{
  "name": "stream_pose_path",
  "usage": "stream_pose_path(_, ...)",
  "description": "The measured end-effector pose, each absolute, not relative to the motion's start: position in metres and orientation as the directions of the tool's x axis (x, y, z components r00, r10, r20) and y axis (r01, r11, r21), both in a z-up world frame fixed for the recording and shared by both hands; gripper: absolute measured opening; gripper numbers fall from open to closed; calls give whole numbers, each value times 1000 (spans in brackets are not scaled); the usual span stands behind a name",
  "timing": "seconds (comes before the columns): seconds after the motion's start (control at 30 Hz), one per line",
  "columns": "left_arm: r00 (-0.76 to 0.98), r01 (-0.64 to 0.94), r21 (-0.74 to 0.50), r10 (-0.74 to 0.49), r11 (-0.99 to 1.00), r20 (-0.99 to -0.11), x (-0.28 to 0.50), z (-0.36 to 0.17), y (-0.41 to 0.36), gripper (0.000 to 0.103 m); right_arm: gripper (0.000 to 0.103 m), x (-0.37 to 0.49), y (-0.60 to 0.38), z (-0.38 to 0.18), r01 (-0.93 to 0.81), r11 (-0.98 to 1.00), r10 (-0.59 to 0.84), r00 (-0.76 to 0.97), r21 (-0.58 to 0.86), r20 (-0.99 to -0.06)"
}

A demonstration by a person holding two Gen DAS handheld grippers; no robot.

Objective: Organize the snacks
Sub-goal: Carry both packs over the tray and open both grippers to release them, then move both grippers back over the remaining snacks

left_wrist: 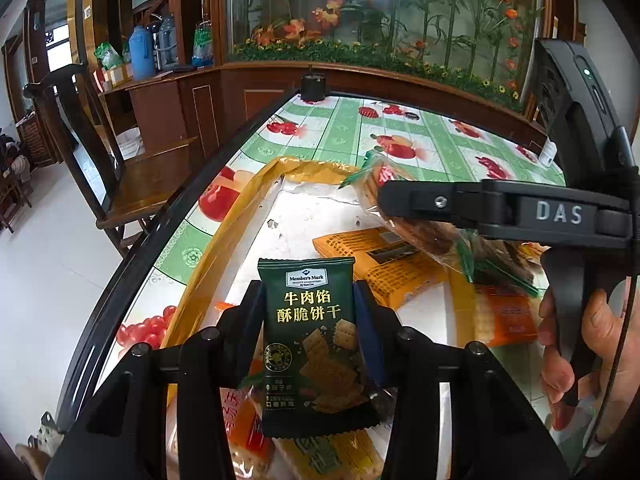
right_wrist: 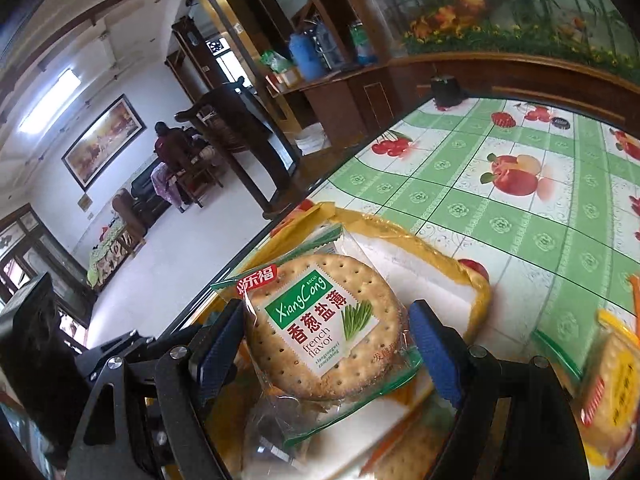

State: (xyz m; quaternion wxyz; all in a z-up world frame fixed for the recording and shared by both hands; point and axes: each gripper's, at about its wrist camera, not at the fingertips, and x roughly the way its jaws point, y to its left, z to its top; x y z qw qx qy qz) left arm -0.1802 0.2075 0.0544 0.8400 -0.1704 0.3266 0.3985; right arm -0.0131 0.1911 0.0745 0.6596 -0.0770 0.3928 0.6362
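I have a dark green cracker packet (left_wrist: 316,344) clamped upright in my left tongs (left_wrist: 310,320), both blue pads pressing its sides, its printed face toward the camera. It hangs over a shallow white tray (left_wrist: 304,216) with a yellow rim, which sits on the table (left_wrist: 340,136) under a green checked cloth printed with cherries and apples. Below and beyond the packet, several orange snack packs (left_wrist: 384,264) lie loose in the tray, one of them face down with its text panel up.

My right tongs (right_wrist: 324,340) grip a clear-wrapped round biscuit pack (right_wrist: 324,324), labelled XiangCong French flavor, lying flat between the blue pads, which touch its edges on both sides. It too is held above the yellow-rimmed tray, near its far corner. From the left camera, the right tool crosses the upper right of the view, with the same biscuit pack under its black arm, and my right hand (left_wrist: 580,356) is wrapped around the handle.

Another yellow and orange cracker pack (right_wrist: 612,380) lies on the cloth to the right of the tray. At the table's far edge stands a small black cylinder (left_wrist: 313,86). Past it are a wooden cabinet with a blue thermos (left_wrist: 141,52) and a dark wooden chair (left_wrist: 100,148) beside the table.
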Motion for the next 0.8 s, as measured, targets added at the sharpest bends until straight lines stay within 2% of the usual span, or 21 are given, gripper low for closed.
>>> stream_pose_path(0.2,434,-798,-9,564,603,-703,-181,47,214,43,86,-11,201,63,-896,188,764,-124,402,-633)
stream_pose_path(0.27,433,-800,-15,559,600,-707,-182,48,214,54,91,-10,203,61,-895,192,753,-128,402,-645)
stream_pose_path(0.3,421,-807,-7,566,591,-708,-183,48,213,73,94,-9,202,62,-894,193,756,-127,405,-642)
stream_pose_path(0.33,412,-810,3,574,586,-708,-183,48,213,87,95,-9,198,64,-895,195,764,-118,402,-634)
stream_pose_path(0.57,370,-817,51,590,574,-718,-179,50,206,87,96,6,154,81,-881,231,812,-59,412,-580)
stream_pose_path(0.8,448,-775,9,560,632,-697,-158,65,180,87,99,38,90,80,-846,317,820,18,428,-572)
